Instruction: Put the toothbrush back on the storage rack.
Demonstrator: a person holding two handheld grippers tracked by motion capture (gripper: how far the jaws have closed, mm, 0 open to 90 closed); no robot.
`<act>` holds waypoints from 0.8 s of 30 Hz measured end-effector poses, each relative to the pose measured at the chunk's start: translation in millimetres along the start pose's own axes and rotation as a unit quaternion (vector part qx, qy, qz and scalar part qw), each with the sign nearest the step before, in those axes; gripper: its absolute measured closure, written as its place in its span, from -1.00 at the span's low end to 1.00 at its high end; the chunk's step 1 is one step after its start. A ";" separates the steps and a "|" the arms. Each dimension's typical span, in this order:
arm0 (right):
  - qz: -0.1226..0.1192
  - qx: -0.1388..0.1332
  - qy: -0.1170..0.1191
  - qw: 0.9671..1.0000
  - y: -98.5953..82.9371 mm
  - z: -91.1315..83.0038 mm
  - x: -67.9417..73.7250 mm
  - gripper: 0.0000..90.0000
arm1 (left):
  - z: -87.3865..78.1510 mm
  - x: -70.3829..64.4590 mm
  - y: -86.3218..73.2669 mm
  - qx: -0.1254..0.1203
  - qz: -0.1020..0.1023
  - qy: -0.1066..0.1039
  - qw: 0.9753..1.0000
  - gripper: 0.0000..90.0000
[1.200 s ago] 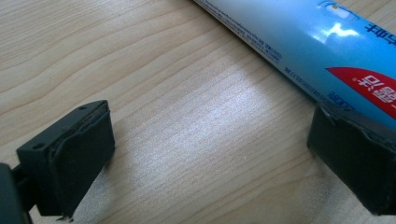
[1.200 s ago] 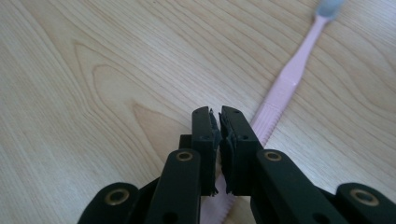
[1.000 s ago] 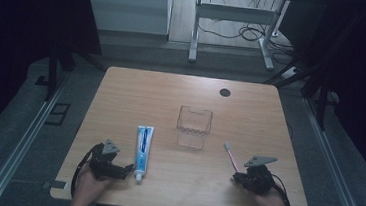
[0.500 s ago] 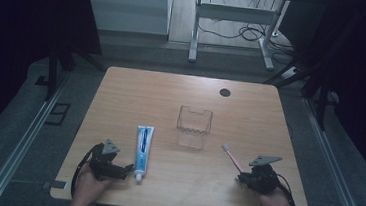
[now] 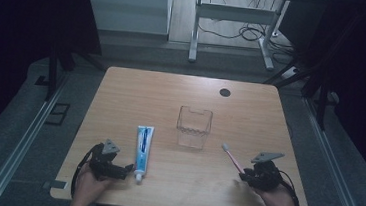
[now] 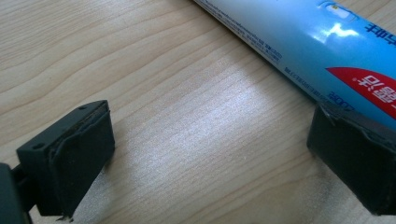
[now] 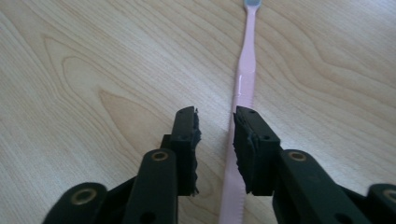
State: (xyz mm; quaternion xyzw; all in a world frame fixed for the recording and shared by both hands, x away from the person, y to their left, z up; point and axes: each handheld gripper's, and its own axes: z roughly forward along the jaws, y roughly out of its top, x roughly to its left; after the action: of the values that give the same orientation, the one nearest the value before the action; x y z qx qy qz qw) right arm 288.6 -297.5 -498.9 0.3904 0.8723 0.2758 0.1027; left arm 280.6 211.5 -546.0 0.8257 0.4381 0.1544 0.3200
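Down at the near edge of the light wooden table [image 5: 172, 92], the left gripper [image 5: 127, 169] gapes wide beside the blue-and-white toothpaste tube [image 5: 143, 144]; the right gripper [image 7: 215, 135] sits released, narrow gap over the pink plastic toothbrush [image 7: 245, 79], gripping nothing.

Both grippers black: left gripper [image 5: 126, 169] and right gripper [image 5: 241, 175] each carry a grey three-cornered plate, trailing black cable; brass-ringed screw holes behind right's pads [image 7: 191, 135].
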 end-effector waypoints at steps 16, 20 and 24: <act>-0.020 0.049 -0.008 0.999 23.5 4.9 -5.5 0.15 | -0.1 -0.2 0.0 0.001 -0.001 0.000 1.000 -0.98; -0.022 0.053 -0.013 0.998 29.5 5.9 -6.3 -0.01 | -0.1 -0.3 0.0 0.001 -0.002 0.000 1.000 -0.98; -0.019 0.070 -0.016 0.997 34.3 7.9 -7.8 -0.15 | -0.1 -0.3 0.0 0.001 -0.002 0.000 1.000 -0.98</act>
State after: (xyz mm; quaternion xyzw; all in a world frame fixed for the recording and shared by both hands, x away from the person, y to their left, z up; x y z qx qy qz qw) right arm 318.4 -281.5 -486.4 0.3849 0.8949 0.2055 0.0942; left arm 280.4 211.3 -545.9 0.8248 0.4402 0.1534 0.3198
